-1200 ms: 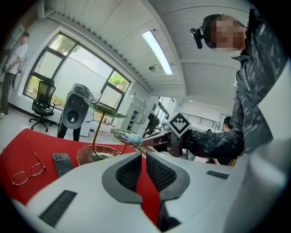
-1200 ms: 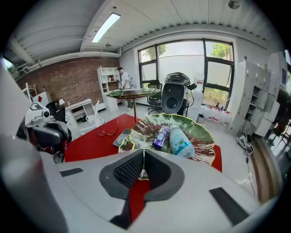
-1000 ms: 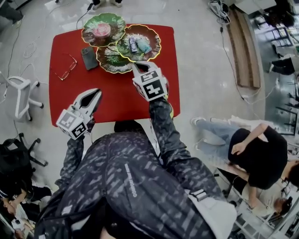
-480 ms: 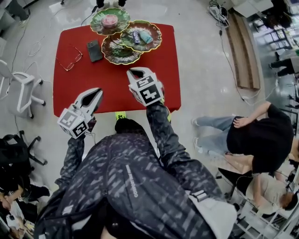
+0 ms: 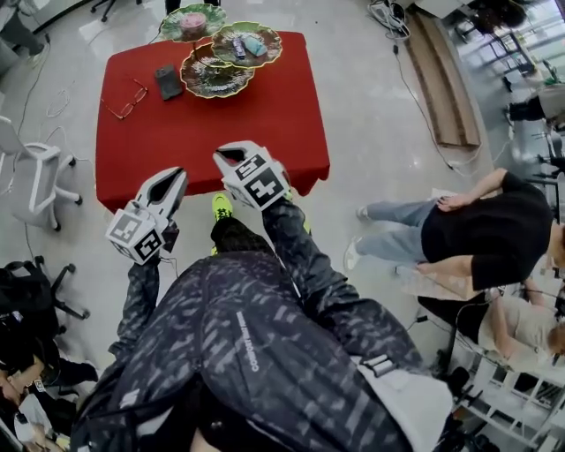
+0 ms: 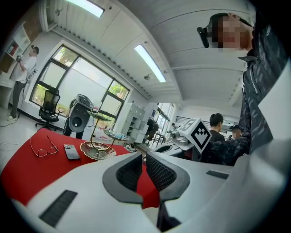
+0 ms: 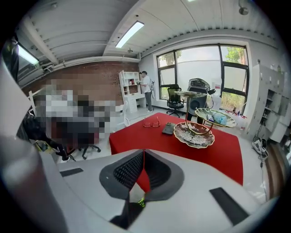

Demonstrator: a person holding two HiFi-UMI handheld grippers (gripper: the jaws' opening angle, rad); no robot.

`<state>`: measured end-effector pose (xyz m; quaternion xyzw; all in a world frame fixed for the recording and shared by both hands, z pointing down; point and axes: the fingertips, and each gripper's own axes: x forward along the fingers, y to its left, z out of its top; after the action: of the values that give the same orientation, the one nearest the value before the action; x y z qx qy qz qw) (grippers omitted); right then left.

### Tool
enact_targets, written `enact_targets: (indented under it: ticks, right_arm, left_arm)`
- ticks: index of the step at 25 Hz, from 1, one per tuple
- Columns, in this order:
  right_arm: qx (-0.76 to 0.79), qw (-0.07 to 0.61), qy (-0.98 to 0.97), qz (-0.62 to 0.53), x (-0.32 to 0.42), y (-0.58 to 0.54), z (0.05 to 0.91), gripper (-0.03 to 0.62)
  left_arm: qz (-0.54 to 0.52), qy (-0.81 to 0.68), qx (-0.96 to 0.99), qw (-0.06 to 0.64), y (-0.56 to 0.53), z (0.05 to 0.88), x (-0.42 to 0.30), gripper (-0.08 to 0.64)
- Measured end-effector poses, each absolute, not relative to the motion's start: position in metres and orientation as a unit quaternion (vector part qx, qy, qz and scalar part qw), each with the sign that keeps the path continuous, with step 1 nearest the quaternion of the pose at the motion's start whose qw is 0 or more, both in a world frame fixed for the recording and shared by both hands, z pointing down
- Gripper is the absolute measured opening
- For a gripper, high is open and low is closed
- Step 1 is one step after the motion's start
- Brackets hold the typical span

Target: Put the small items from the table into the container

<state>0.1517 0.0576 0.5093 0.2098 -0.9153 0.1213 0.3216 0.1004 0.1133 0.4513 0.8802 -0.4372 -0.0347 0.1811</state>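
A person in a dark patterned jacket stands at the near edge of a red-clothed worktop [image 5: 256, 124] and holds both grippers over that edge. The left gripper [image 5: 173, 177] has its fingers together with nothing between them. The right gripper [image 5: 228, 156], just to its right and slightly farther, has its fingers closed as well and is empty. Both are well apart from the small items. Toward the far left of the worktop lie a pair of glasses [image 5: 124, 100] and, just to their right, a dark phone [image 5: 168, 82]. Beside the phone, at the far edge, stands a tiered stand of leaf-shaped dishes [image 5: 212, 78]. Its right dish holds a teal item [image 5: 254, 44] and a dark item [image 5: 237, 48], and its far dish holds a pink item [image 5: 192, 25].
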Motion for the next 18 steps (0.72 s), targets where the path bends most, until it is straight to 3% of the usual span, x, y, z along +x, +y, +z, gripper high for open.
enact_targets:
  ticks: [9,18]
  right_arm:
    - [0.191,0.316,-0.919,0.137,0.171,0.143,0.508,0.02]
    - [0.19,0.282,-0.931,0.132,0.188,0.157,0.495,0.02]
  left_arm:
    - [-0.042,-0.419,0.888,0.186,0.17,0.448,0.133,0.021]
    - [-0.037,-0.422,0.888,0.179,0.184,0.442,0.151,0.022]
